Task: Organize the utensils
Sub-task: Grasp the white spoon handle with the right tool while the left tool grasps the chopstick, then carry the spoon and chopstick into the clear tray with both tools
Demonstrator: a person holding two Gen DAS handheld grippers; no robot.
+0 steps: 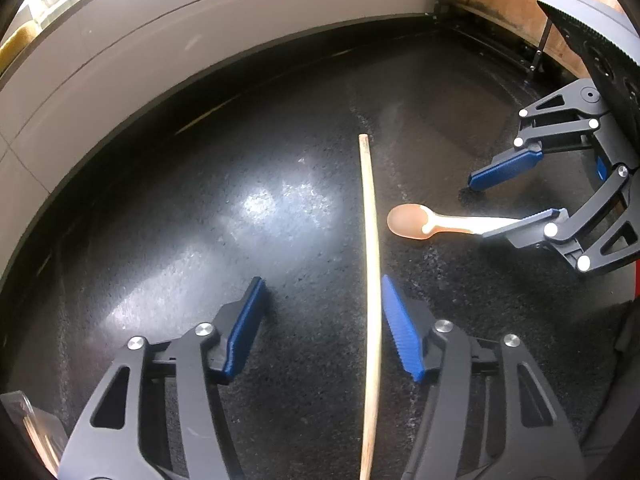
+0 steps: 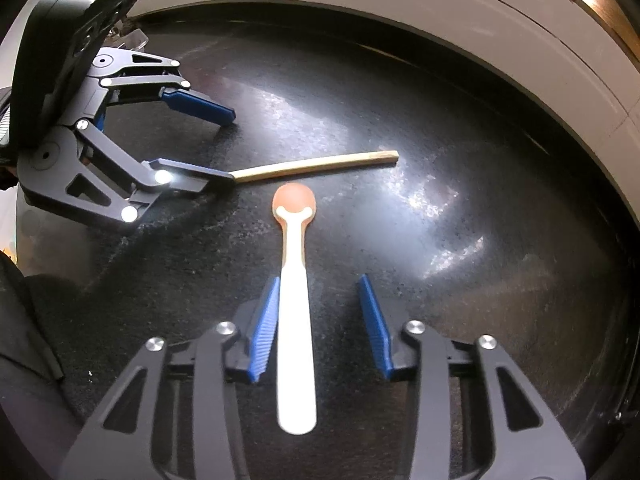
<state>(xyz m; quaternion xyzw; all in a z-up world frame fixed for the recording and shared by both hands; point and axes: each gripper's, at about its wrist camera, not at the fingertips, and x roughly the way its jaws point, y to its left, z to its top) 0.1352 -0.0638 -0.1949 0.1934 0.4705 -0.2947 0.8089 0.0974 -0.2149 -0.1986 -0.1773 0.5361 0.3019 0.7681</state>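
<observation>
A single wooden chopstick (image 1: pixel 370 280) lies flat on the dark speckled table (image 1: pixel 180 240), running between the fingers of the left gripper (image 1: pixel 322 328), closer to its right pad (image 1: pixel 400 328) and seemingly just short of touching it. The jaws stand wide apart and hold nothing. Just beside the chopstick, bowl end toward it but not touching, lies a small spoon (image 2: pixel 296 300) with an orange bowl and white handle. The right gripper (image 2: pixel 316 328) straddles that handle, also open and empty, with the handle near its left pad (image 2: pixel 264 328).

Both grasps look about to begin. To do them well, I would centre each gripper over its utensil, press the fingertips down to the table, and close slowly so the thin chopstick does not roll or skid away. Gripping the spoon mid-handle should keep it level when lifted.
</observation>
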